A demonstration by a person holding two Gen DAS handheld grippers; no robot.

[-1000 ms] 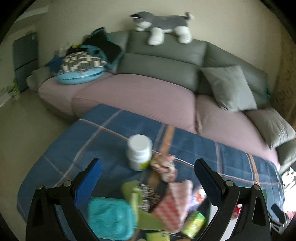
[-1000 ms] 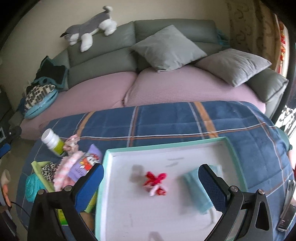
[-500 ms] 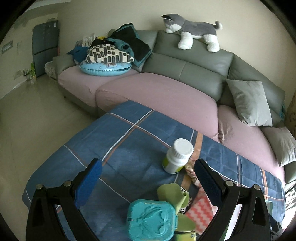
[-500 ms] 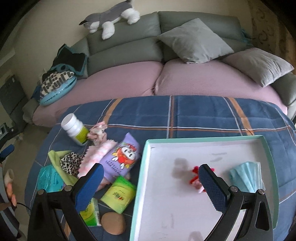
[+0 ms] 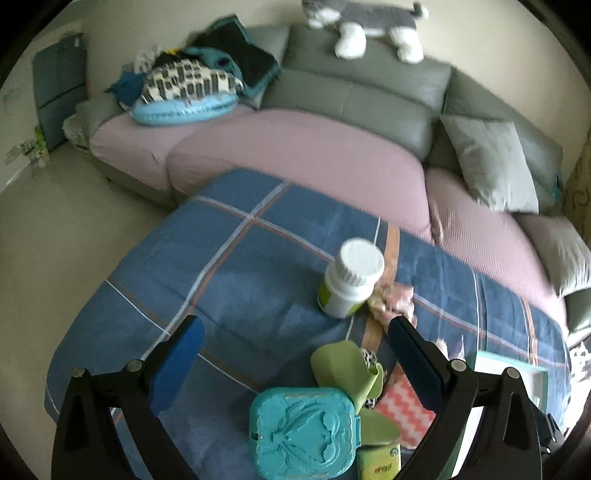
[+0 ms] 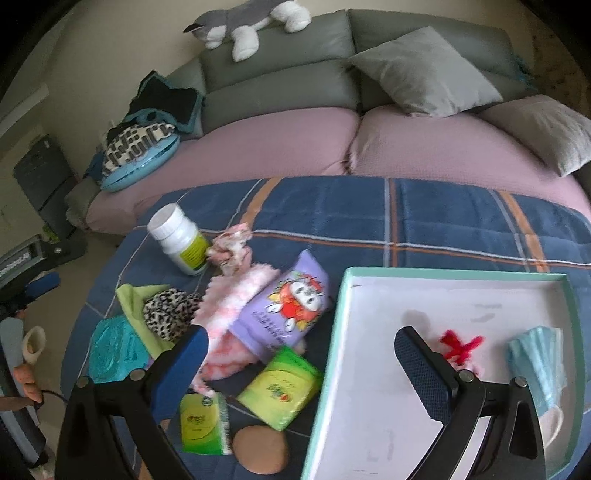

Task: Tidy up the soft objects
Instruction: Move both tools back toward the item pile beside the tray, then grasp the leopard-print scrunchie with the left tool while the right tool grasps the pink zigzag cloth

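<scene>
A grey sofa (image 6: 280, 85) with pink seat covers runs behind your bench, which is draped in a blue plaid cloth (image 6: 443, 221); a grey-and-white plush dog (image 6: 251, 18) lies along the sofa's back.

Going left to right in the right wrist view, you have a teal embossed case (image 6: 110, 349) at the far left. Beside it sits a leopard-print scrunchie (image 6: 170, 312) resting on a light green cloth (image 6: 129, 299). Behind them a white bottle (image 6: 181, 240) stands tilted in the view, touching a crumpled pale pink scrunchie (image 6: 231, 251). A fluffy pink-and-white cloth (image 6: 229, 306) spreads under a purple tissue pack (image 6: 288, 306). Nearer you lie two green tissue packs (image 6: 280, 387) and a round tan puff (image 6: 260, 448). The white tray (image 6: 340, 332) with a mint rim holds a red bow (image 6: 460, 345) and a folded blue face mask (image 6: 537, 365).

Your right tool (image 6: 301, 363) is spread wide and holds nothing; its left finger overlaps the fluffy cloth's near edge, its right finger sits over the tray just beside the bow. Your left tool (image 5: 295, 354) is likewise wide apart and empty, with the teal case (image 5: 304, 430) low between its fingers and the bottle (image 5: 349, 282) beyond them.

The right finger hides part of the bow. The mask's ear loop is partly hidden behind the tool frame. The left wrist view is motion-blurred, so the pack lettering there is unreadable.
</scene>
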